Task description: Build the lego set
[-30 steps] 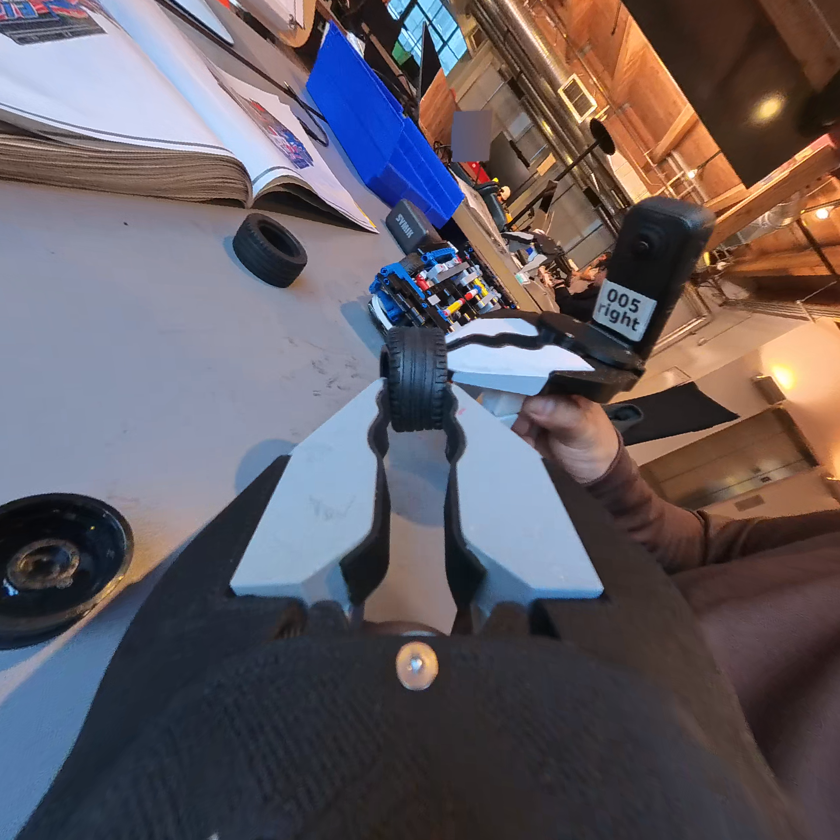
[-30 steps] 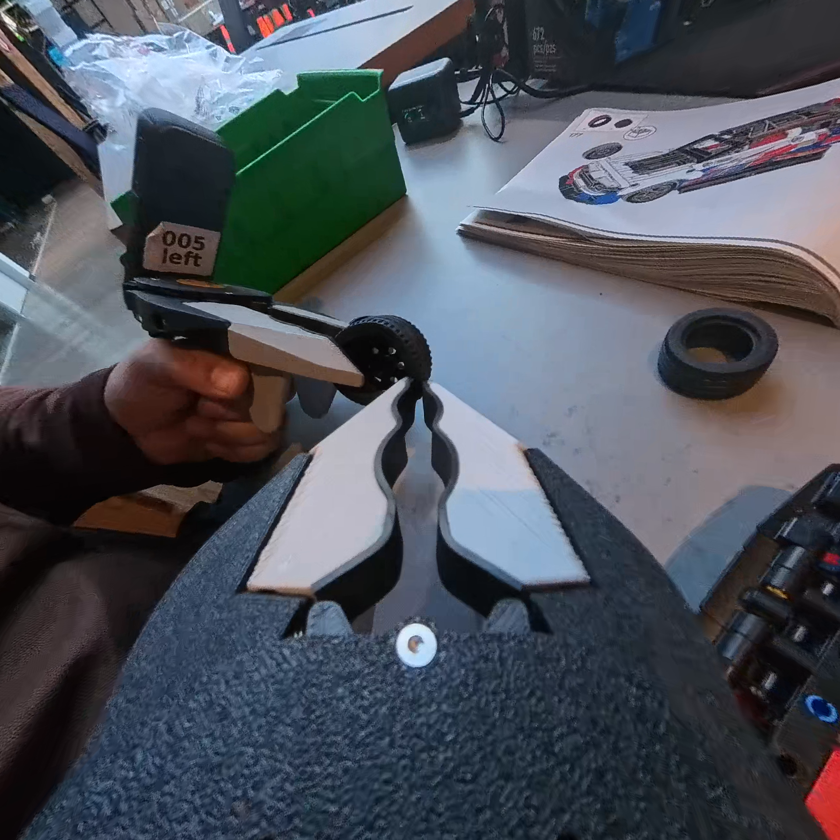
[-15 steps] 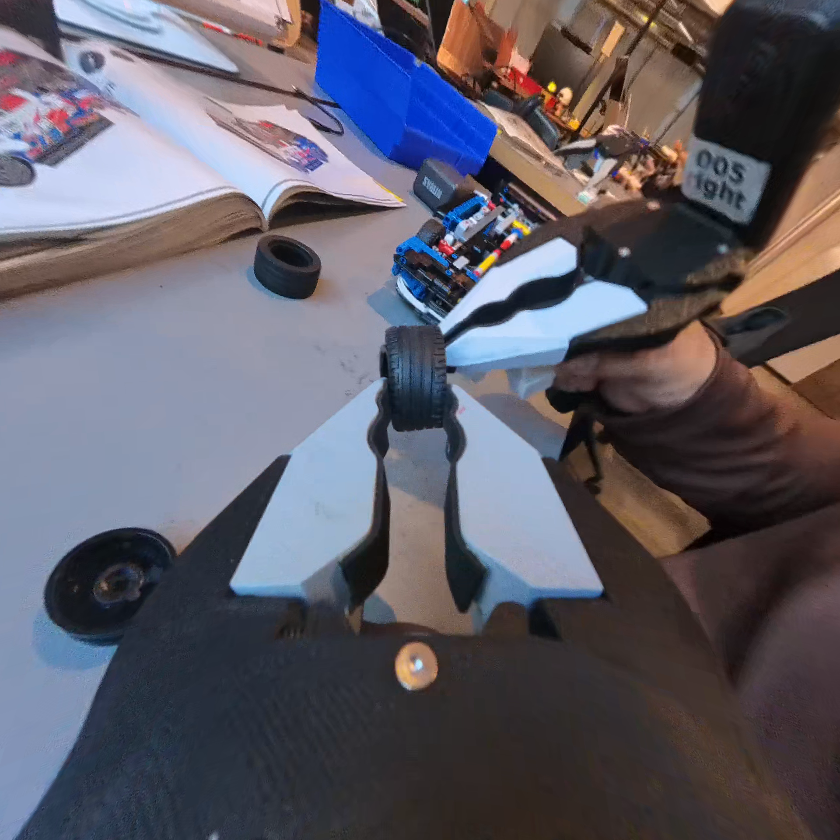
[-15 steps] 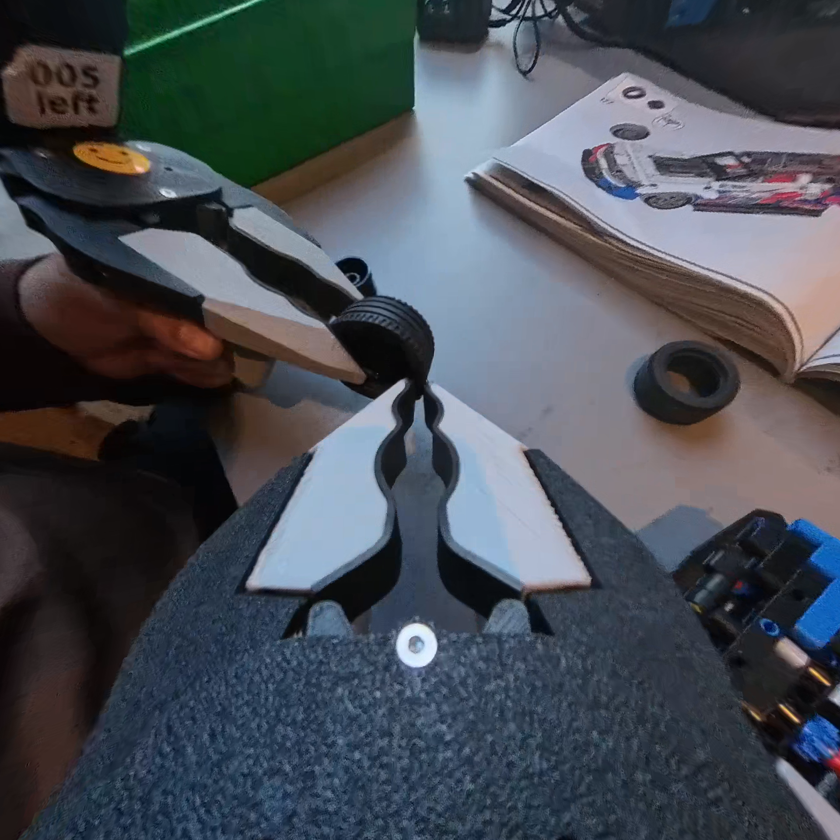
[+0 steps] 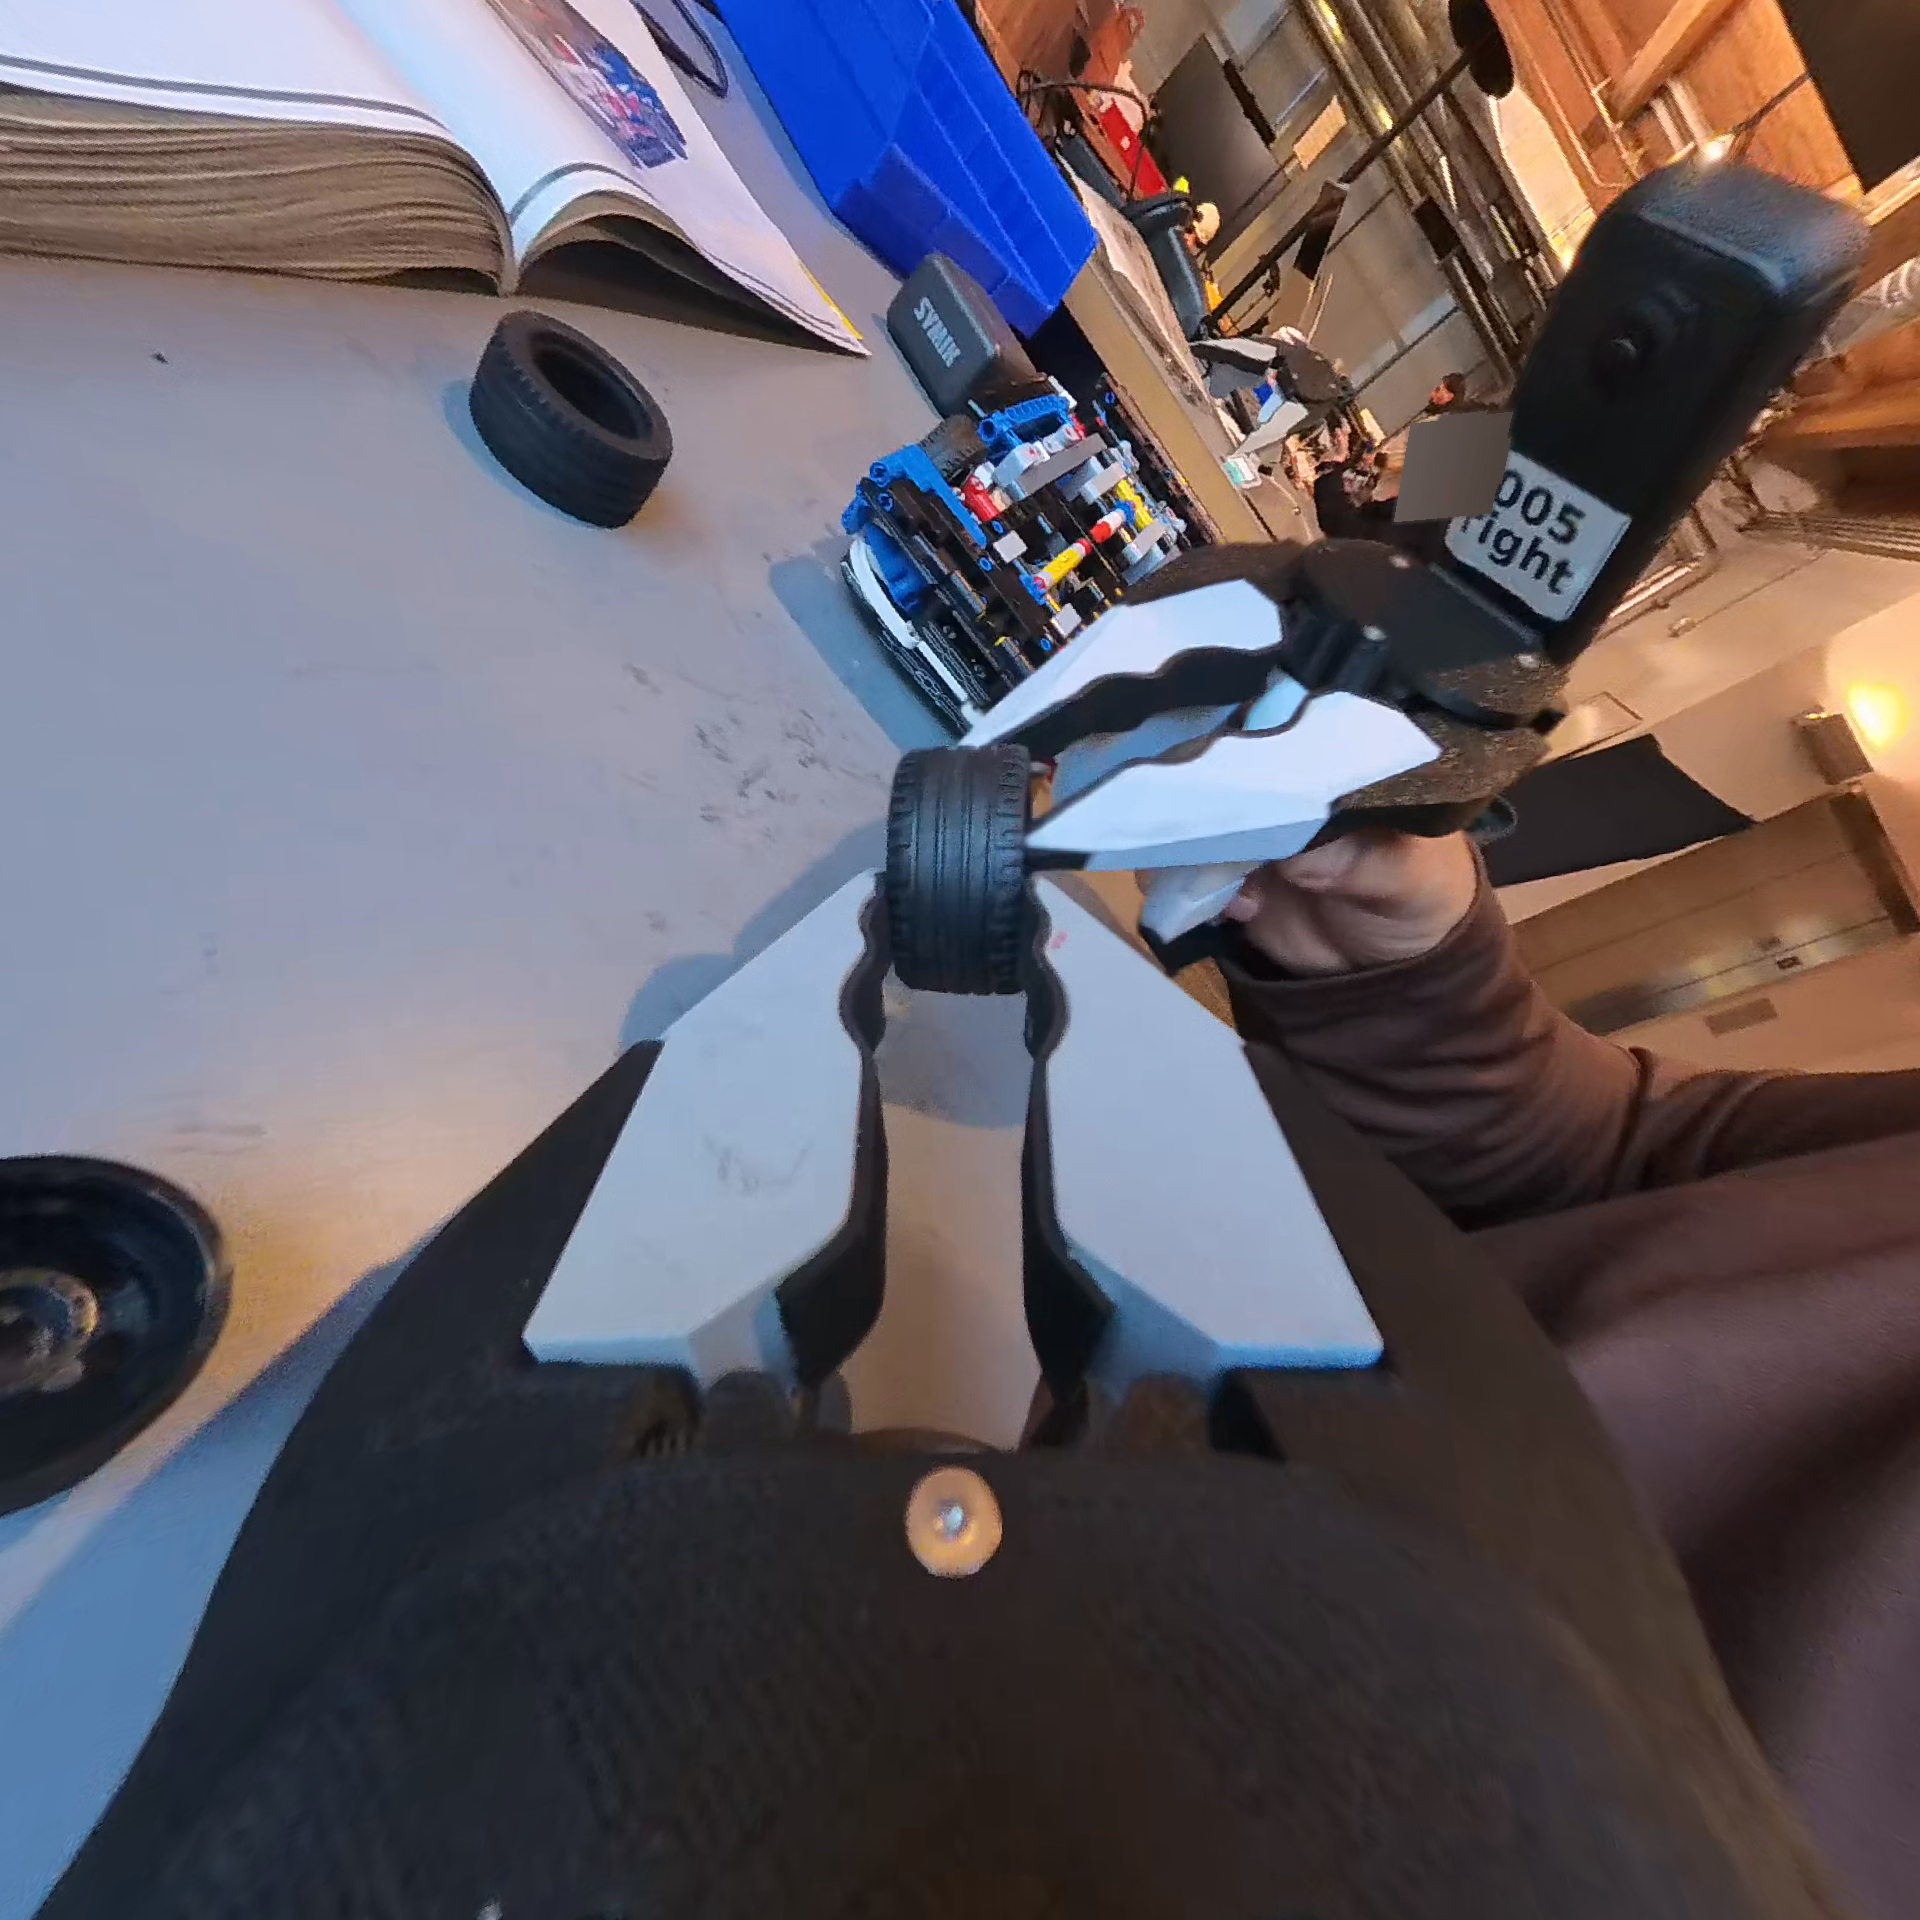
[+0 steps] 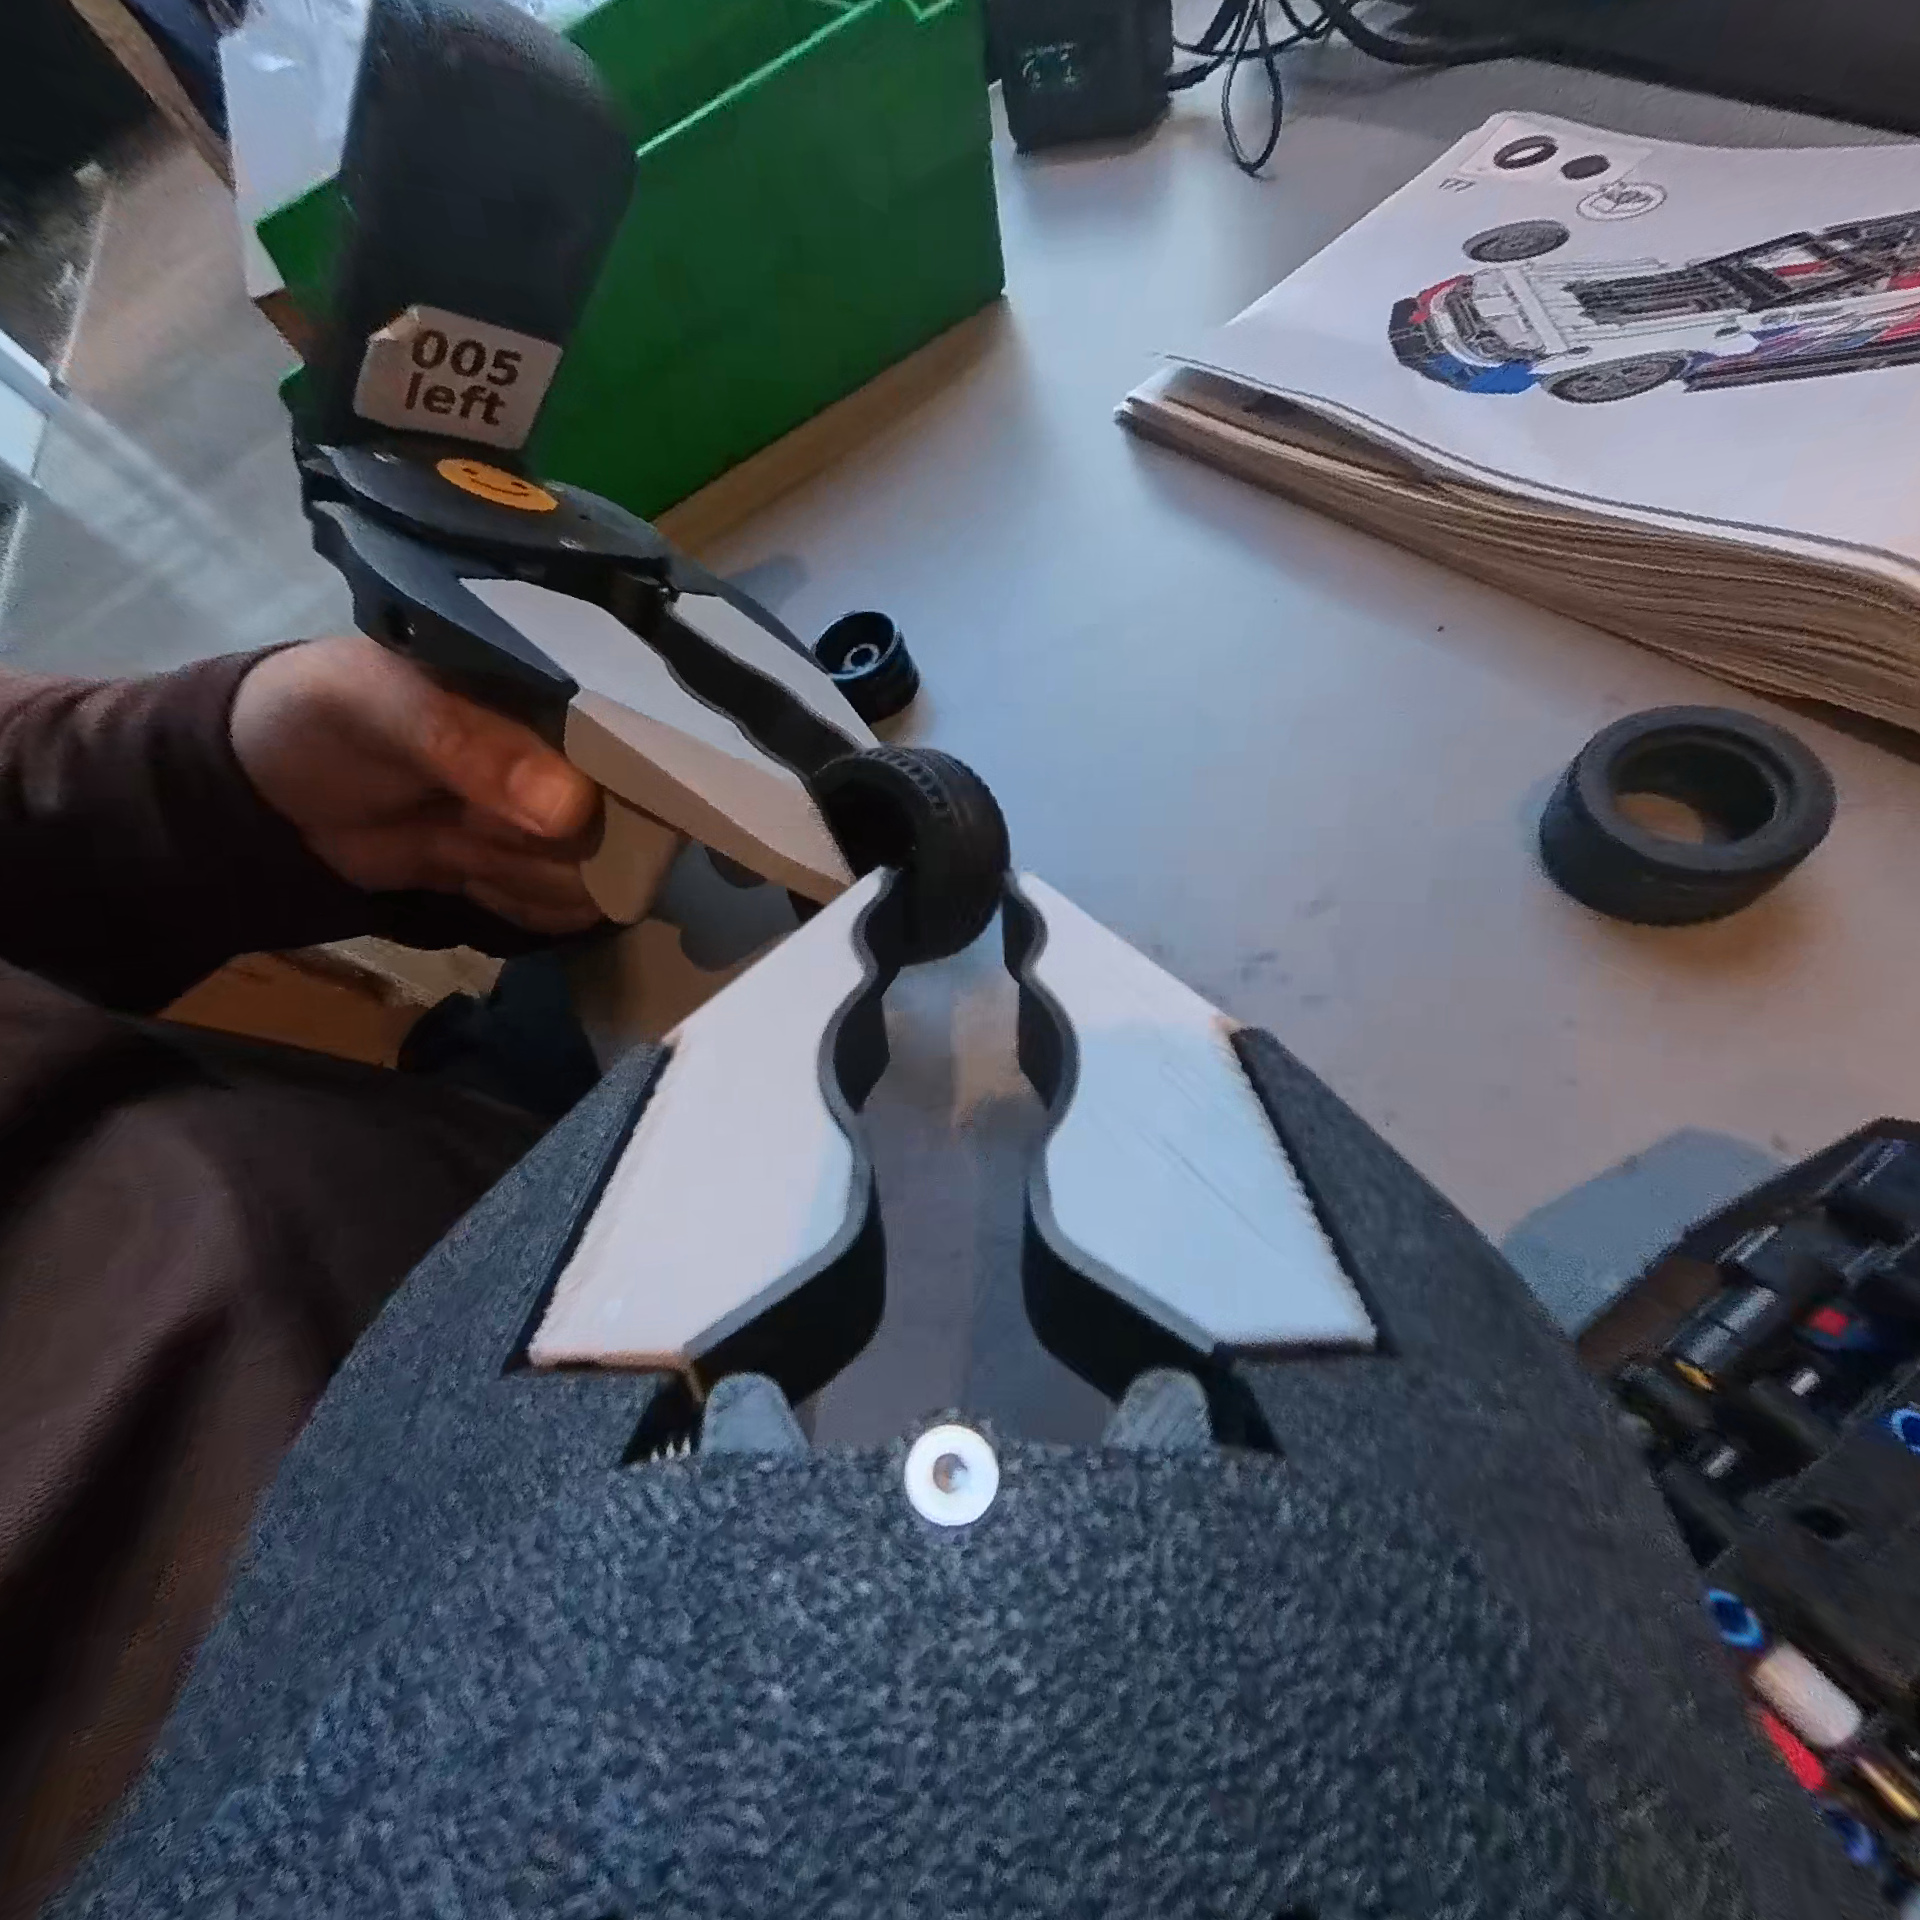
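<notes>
My left gripper [image 5: 956, 935] is shut on a small black wheel [image 5: 958, 868], pinching its two side faces, and holds it above the grey table [image 5: 364, 779]. My right gripper [image 6: 945, 894] is open, its fingertips on either side of that wheel [image 6: 920, 847]; I cannot tell if they press it. The right gripper also shows in the left wrist view [image 5: 1008, 790], meeting the wheel from the right. The left gripper shows in the right wrist view [image 6: 862, 821]. The part-built blue and black lego car [image 5: 1018, 551] sits on the table beyond, and at the lower right of the right wrist view [image 6: 1818, 1403].
A loose black tyre [image 5: 569, 421] [image 6: 1688, 826] lies near an open instruction booklet [image 5: 260, 156] [image 6: 1558, 416]. A black rim [image 5: 94, 1320] [image 6: 868, 665] lies on the table. Blue bins [image 5: 914, 135], a green bin [image 6: 790, 260] and a black power brick [image 5: 945, 332] stand at the back. My two grippers' fingertips are within a few centimetres of each other.
My right gripper was shut with its tips touching the wheel; its jaws have opened and now sit around the wheel. The left gripper still holds the wheel.
</notes>
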The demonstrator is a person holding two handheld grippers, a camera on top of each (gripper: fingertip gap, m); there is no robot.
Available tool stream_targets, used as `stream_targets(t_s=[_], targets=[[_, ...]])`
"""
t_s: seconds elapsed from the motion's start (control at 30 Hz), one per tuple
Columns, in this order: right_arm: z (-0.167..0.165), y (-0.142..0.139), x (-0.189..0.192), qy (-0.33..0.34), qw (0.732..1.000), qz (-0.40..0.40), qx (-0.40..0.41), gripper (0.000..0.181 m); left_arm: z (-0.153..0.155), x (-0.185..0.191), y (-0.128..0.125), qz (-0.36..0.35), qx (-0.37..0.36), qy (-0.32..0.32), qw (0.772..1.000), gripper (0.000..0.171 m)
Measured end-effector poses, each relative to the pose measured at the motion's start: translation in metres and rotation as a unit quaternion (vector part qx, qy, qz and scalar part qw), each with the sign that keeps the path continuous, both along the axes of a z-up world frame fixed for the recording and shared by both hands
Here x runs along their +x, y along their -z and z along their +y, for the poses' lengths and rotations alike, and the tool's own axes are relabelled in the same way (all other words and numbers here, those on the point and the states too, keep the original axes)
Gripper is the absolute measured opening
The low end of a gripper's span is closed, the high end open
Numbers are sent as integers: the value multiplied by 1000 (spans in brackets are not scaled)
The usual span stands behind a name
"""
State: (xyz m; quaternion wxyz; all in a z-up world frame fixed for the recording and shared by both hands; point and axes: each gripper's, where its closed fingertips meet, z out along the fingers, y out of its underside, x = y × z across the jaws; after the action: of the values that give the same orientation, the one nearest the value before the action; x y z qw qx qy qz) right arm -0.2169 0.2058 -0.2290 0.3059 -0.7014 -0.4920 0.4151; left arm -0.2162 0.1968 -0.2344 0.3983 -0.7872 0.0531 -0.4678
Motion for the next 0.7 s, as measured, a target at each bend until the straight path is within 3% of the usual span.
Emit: stream_targets(t_s=[0.13, 0.2, 0.23, 0.4, 0.53, 0.7], targets=[[-4, 3, -1, -16, 1000, 2, 6, 5, -5, 4, 0, 16, 11, 27, 999, 22], [-8, 1, 0, -27, 1000, 8, -11, 4, -5, 2, 7, 53, 3, 38, 998, 50], [-8, 2, 0, -28, 999, 5, -20, 4, -5, 1, 8, 82, 13, 42, 996, 54], [-11, 9, -2, -35, 999, -30, 23, 2, -2, -3, 0, 169, 65, 62, 982, 36], [-11, 15, -2, -45, 995, -59, 59, 2, -10, 1, 16, 193, 32, 112, 974, 26], [-21, 39, -1, -74, 992, -104, 19, 2, -16, -2, 41, 231, 11, 146, 962, 21]])
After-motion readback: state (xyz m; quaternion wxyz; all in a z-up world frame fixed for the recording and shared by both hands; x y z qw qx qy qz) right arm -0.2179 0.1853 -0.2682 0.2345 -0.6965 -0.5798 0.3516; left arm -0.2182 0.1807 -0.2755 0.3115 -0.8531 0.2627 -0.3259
